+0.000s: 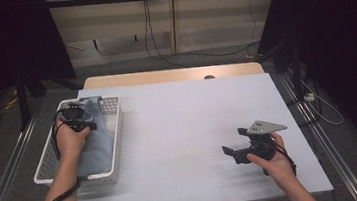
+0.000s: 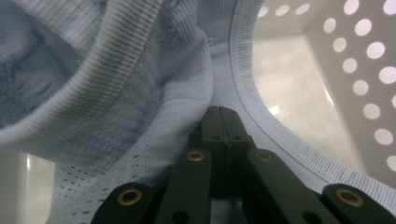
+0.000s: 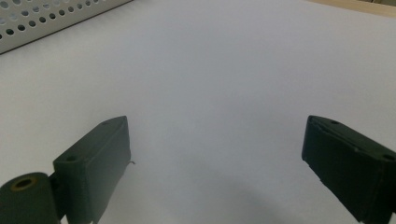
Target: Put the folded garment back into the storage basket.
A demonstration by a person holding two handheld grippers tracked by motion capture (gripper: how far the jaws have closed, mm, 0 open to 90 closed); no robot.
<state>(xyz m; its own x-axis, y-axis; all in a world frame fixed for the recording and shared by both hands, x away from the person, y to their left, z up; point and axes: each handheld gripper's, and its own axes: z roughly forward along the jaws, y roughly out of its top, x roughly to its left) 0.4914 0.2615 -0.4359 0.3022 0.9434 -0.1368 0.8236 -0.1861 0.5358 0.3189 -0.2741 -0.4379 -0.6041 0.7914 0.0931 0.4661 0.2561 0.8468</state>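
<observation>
The garment [image 2: 154,93] is soft pale-blue ribbed knit cloth with mesh patches, lying in a glossy white perforated plastic basket [image 1: 116,118]. Beside the basket, the table [image 1: 189,124] is smooth and matt.

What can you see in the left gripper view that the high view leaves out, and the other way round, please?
The left gripper view alone shows the ribbed hem of the pale blue garment and the left gripper with its fingers closed on a fold of it. The high view alone shows the table and the right gripper, open above it. Both share the garment and the white perforated basket that holds it.
</observation>
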